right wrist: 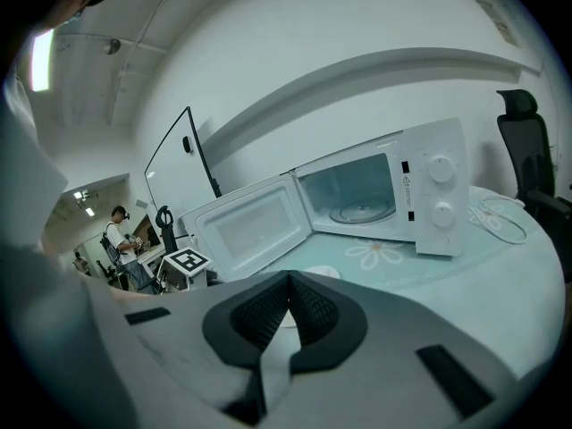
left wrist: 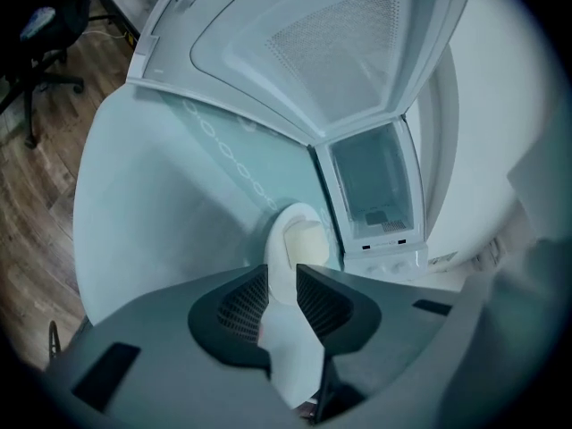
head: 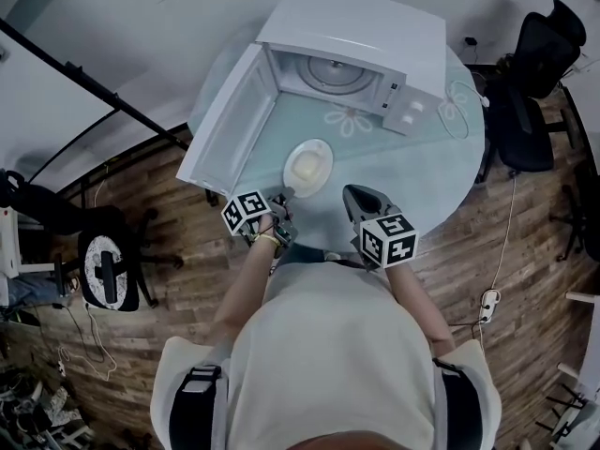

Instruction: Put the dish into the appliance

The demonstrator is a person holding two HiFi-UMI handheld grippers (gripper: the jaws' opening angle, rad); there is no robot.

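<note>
Status: the white oval dish lies on the round pale-green glass table, just in front of the white microwave oven and not inside it. The microwave's white door is swung fully open to our left, and the round glass turntable in the cavity is bare. Our left gripper is at the dish's near rim. Its jaws stand partly apart with the rim between the black ribbed pads, but we can't see them clamping it, and the dish sits flat on the table. Our right gripper hangs over the table's near edge, right of the dish and clear of it, jaws closed tip to tip with nothing in them. Its marker cube faces up at the head camera. A printed daisy on the tabletop sits between the dish and the oven's front. The two round control knobs are on the oven's right panel. A black office chair stands on the wood-plank floor beyond the table on our right.
</note>
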